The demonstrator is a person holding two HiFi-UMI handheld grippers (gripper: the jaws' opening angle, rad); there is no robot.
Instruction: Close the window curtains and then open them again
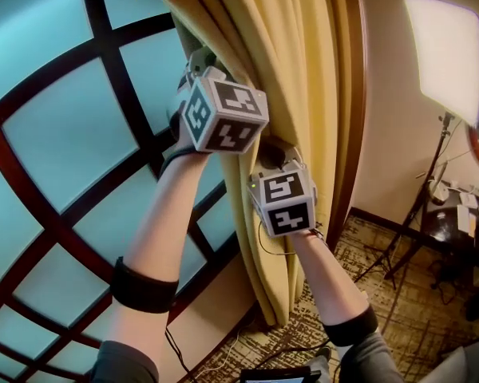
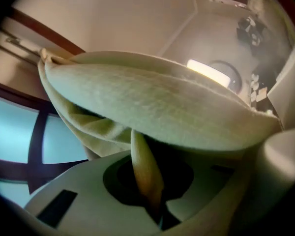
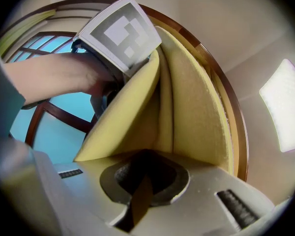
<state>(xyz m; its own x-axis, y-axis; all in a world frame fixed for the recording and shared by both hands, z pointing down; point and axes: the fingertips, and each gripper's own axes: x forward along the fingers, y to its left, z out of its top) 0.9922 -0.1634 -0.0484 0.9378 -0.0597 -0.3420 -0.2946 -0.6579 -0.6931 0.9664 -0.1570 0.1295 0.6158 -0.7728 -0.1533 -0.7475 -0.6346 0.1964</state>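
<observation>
Yellow cloth is what you are gripping with both tools. At the left, the window (image 1: 64, 134) is showing its blue panes uncovered, and the curtain (image 1: 303, 70) is hanging gathered against the right side of the frame. Your left gripper (image 2: 148, 193) is sitting higher, its jaws pressed together on a thin fold at the fabric's leading edge. Your right gripper (image 3: 136, 203) is working just below it and to the right, jaws likewise clamped onto a fold. Farther right, a light panel (image 1: 443, 46) is glowing on its stand. The fabric is looking thick, soft and fairly heavy (it is bunching in deep pleats), so it is probably going to drag rather than glide. Holding the leading edge at a doubled fold, as you are doing, is likely giving you the firmest purchase.
</observation>
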